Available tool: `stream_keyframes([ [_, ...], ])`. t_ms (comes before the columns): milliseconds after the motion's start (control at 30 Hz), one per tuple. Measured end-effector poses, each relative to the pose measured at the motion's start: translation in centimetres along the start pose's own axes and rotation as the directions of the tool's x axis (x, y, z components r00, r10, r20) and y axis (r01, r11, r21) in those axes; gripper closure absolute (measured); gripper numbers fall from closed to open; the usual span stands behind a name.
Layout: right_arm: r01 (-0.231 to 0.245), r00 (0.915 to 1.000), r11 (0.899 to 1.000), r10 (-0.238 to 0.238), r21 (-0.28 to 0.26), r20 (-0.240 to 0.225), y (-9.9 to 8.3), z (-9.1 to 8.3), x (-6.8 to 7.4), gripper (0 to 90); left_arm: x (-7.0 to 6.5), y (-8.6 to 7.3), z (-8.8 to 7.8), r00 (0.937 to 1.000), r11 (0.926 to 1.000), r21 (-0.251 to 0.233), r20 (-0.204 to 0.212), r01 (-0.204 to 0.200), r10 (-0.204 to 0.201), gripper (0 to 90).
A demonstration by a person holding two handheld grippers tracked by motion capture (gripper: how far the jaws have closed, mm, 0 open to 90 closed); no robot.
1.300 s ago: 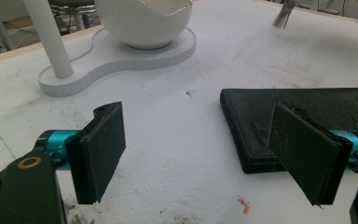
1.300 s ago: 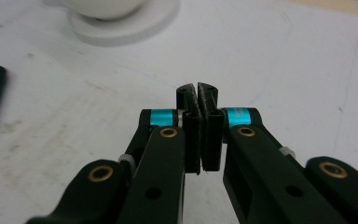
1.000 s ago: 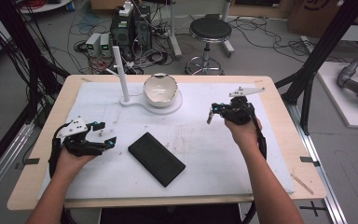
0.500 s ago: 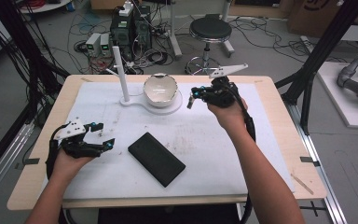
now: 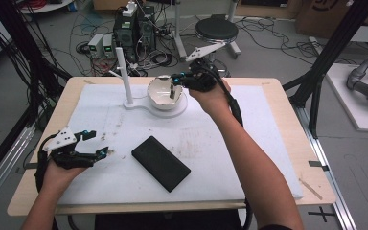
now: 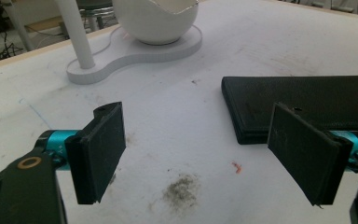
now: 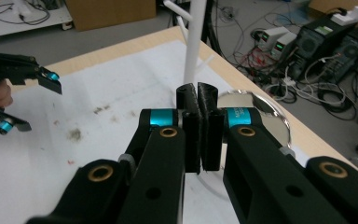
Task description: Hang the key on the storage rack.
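A white bowl [image 5: 165, 92] with a shiny inside rests on a white base [image 5: 139, 104] that carries an upright white post [image 5: 123, 72]. My right gripper [image 5: 176, 78] hovers at the bowl's far right rim. Its jaws are shut with nothing between them, as the right gripper view [image 7: 198, 100] shows above the bowl [image 7: 256, 105]. A flat black slab [image 5: 160, 162] lies in the middle of the table. My left gripper [image 5: 97, 143] is low at the front left, open and empty. In the left gripper view [image 6: 205, 149] the slab [image 6: 307, 100] lies just past the right jaw.
The white mat [image 5: 249, 143] covers most of the wooden table [image 5: 278, 86]. Dark smudges [image 6: 182, 191] mark the mat near my left gripper. Beyond the far edge stand a stool [image 5: 215, 29], electronics boxes [image 5: 134, 28] and loose cables on the floor.
My right gripper has risen and travelled from the right middle of the table to the bowl at the back, jaws still shut. The left gripper has drifted slightly.
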State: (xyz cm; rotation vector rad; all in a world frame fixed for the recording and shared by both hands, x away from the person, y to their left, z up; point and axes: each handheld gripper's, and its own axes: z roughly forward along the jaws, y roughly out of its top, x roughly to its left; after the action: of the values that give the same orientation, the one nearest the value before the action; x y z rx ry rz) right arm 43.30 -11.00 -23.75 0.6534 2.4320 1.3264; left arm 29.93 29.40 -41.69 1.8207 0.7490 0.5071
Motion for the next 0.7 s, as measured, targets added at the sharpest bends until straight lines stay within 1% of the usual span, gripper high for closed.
stream_keyframes([
  [100, 0.020, 0.9996, 1.000, -0.020, 0.001, -0.019, 1.3, 1.0, 0.4, 89.9, 0.0, -0.1, -0.4, 1.0000, 1.0000, -0.004, -0.001, 0.003, -0.003, 19.2],
  [167, 0.032, 0.9989, 0.999, -0.032, -0.001, -0.035, 2.2, 1.7, 0.6, 89.9, -0.1, -0.2, -0.8, 1.0000, 1.0000, -0.007, -0.003, -0.003, 0.003, 19.3],
  [200, 0.032, 0.9989, 0.999, -0.032, -0.001, -0.035, 2.2, 1.7, 0.6, 89.9, -0.1, -0.2, -0.8, 1.0000, 1.0000, -0.007, -0.003, -0.003, 0.003, 19.3],
  [233, 0.037, 0.9984, 0.999, -0.037, 0.006, -0.044, 3.0, 2.4, 0.9, 89.9, -0.1, -0.2, -0.9, 1.0000, 1.0000, -0.009, -0.002, -0.004, 0.004, 19.2],
  [300, 0.051, 0.9972, 0.999, -0.051, 0.002, -0.055, 3.8, 3.3, 1.1, 89.9, -0.3, -0.2, -1.0, 1.0000, 0.9999, -0.012, 0.002, -0.004, 0.004, 19.2],
  [467, 0.069, 0.9944, 0.998, -0.068, 0.015, -0.081, 6.0, 5.6, 1.8, 89.9, -0.5, -0.2, -1.2, 0.9999, 0.9999, -0.013, 0.006, -0.009, 0.009, 19.2],
  [500, 0.076, 0.9935, 0.997, -0.075, 0.012, -0.085, 6.4, 6.1, 1.9, 89.9, -0.6, -0.2, -1.3, 1.0000, 0.9999, -0.014, 0.006, -0.008, 0.008, 19.2],
  [533, 0.076, 0.9935, 0.997, -0.075, 0.012, -0.085, 6.4, 6.1, 1.9, 89.9, -0.6, -0.2, -1.3, 1.0000, 0.9999, -0.014, 0.006, -0.007, 0.007, 19.2],
  [567, 0.085, 0.9920, 0.996, -0.082, 0.019, -0.095, 7.0, 7.1, 2.1, 89.9, -0.6, -0.2, -1.3, 0.9999, 0.9999, -0.014, 0.006, -0.009, 0.009, 19.3],
  [667, 0.094, 0.9900, 0.995, -0.091, 0.025, -0.108, 7.7, 8.6, 2.5, 89.9, -0.6, -0.2, -1.3, 0.9999, 0.9998, -0.016, 0.008, -0.008, 0.008, 19.2],
  [700, 0.091, 0.9893, 0.995, -0.087, 0.032, -0.117, 7.9, 9.1, 2.6, 89.9, -0.6, -0.2, -1.3, 0.9999, 0.9998, -0.016, 0.008, -0.008, 0.008, 19.2],
])
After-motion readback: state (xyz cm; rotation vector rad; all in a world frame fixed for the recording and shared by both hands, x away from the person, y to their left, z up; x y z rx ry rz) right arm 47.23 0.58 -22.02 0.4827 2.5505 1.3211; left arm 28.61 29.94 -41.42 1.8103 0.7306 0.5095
